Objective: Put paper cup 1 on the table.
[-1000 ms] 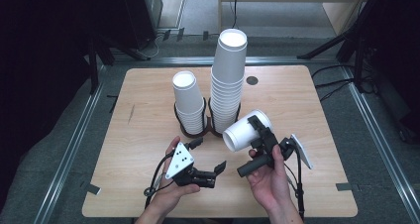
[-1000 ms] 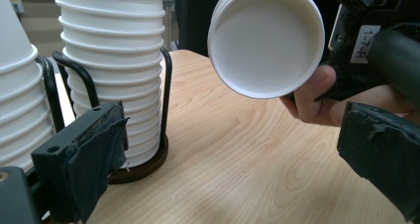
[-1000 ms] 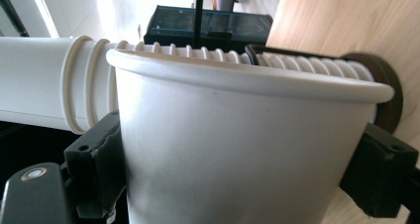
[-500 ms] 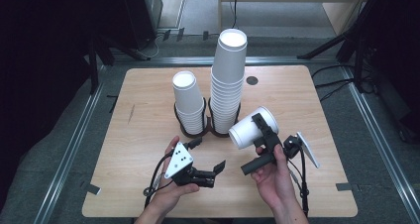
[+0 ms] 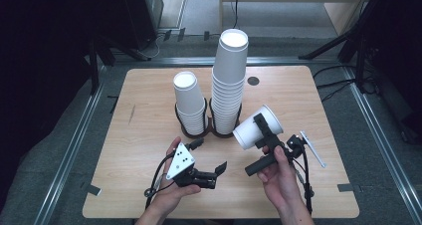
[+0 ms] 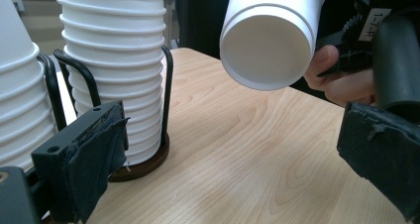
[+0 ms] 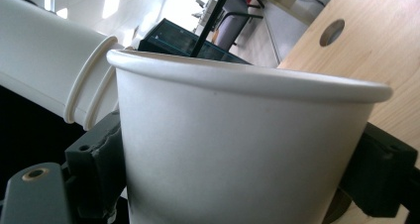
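Clamping a single white paper cup point(image 5: 256, 127) between its jaws, the right gripper point(image 5: 263, 135) held it tilted above the table point(image 5: 149, 115), the cup's bottom turned toward the left gripper and its rim pointing away to the right. In the right gripper view that cup point(image 7: 237, 149) sat squeezed between both black pads. Just beside the cup, further from the person, stood the tall stack of cups point(image 5: 229, 85) in its black wire holder point(image 5: 219, 130), and next to that a shorter stack point(image 5: 189, 103) in the holder's other ring. The left gripper point(image 5: 209, 160) lay low over the table near the person, jaws spread apart with nothing between them; its own view looked past them at the lifted cup's base point(image 6: 270, 50) and the tall stack point(image 6: 116, 60).
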